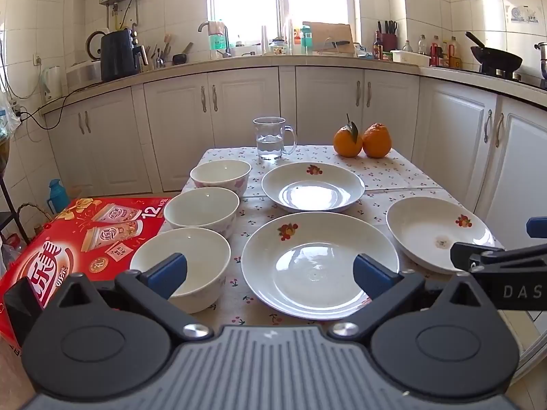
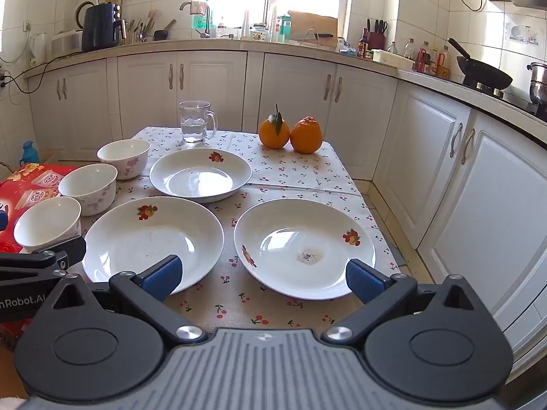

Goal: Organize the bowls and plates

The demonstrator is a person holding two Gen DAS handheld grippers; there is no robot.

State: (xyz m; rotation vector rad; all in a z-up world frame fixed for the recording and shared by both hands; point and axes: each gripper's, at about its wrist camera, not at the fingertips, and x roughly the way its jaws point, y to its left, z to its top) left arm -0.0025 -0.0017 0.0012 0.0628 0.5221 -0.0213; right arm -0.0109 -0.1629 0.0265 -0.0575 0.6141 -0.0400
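Three white plates with fruit motifs lie on the cherry-print tablecloth: a far plate [image 1: 312, 186] [image 2: 200, 178], a near middle plate [image 1: 319, 264] [image 2: 152, 241] and a right plate [image 1: 439, 234] [image 2: 304, 247] with a small dirty spot. Three white bowls stand in a row along the left edge: far bowl [image 1: 220, 176] [image 2: 123, 157], middle bowl [image 1: 202, 210] [image 2: 89, 188], near bowl [image 1: 181, 268] [image 2: 48, 223]. My left gripper [image 1: 270, 271] hovers open over the gap between the near bowl and the middle plate. My right gripper [image 2: 263, 278] hovers open between the middle and right plates. Neither holds anything.
A glass mug of water [image 1: 271, 138] [image 2: 195, 123] and two oranges [image 1: 362, 140] [image 2: 290, 133] stand at the table's far end. A red carton [image 1: 78, 242] sits left of the table. White cabinets [image 2: 461, 177] close in on the right and behind.
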